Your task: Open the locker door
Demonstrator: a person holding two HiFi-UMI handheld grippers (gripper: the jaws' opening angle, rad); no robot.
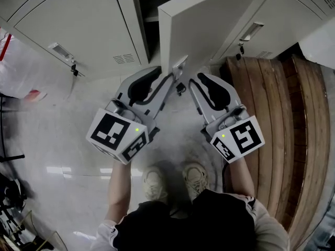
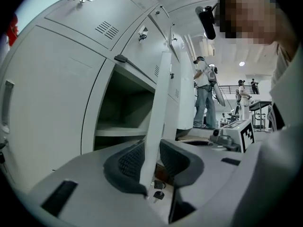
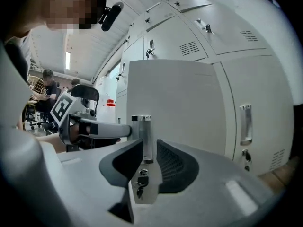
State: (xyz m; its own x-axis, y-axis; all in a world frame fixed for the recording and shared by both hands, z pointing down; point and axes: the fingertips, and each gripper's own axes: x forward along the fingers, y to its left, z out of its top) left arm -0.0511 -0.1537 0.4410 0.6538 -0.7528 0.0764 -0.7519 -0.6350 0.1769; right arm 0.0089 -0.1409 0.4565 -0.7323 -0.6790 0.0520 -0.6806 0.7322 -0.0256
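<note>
Locker door (image 1: pixel 209 20) is standing partly open, swung out from the dark compartment. Its long axis is running upright, and its free edge is pointing back toward the person. The outer face is turning toward the wooden bench (image 1: pixel 272 129) on the right.

Left gripper (image 1: pixel 168 80) is reaching in level. In its own view the door's free edge is filling the gap between the pads (image 2: pixel 128 162), and both pads are pressing on it.

Right gripper (image 1: pixel 194 78) is coming at the outer face. Its fingers are standing narrow on either side of the handle (image 3: pixel 142 131), which is sticking out of that face near the free edge. One pad is lying against the handle; a thin sliver is showing at the other.

Keys (image 3: pixel 140 181) are hanging from the lock just under the handle.
</note>
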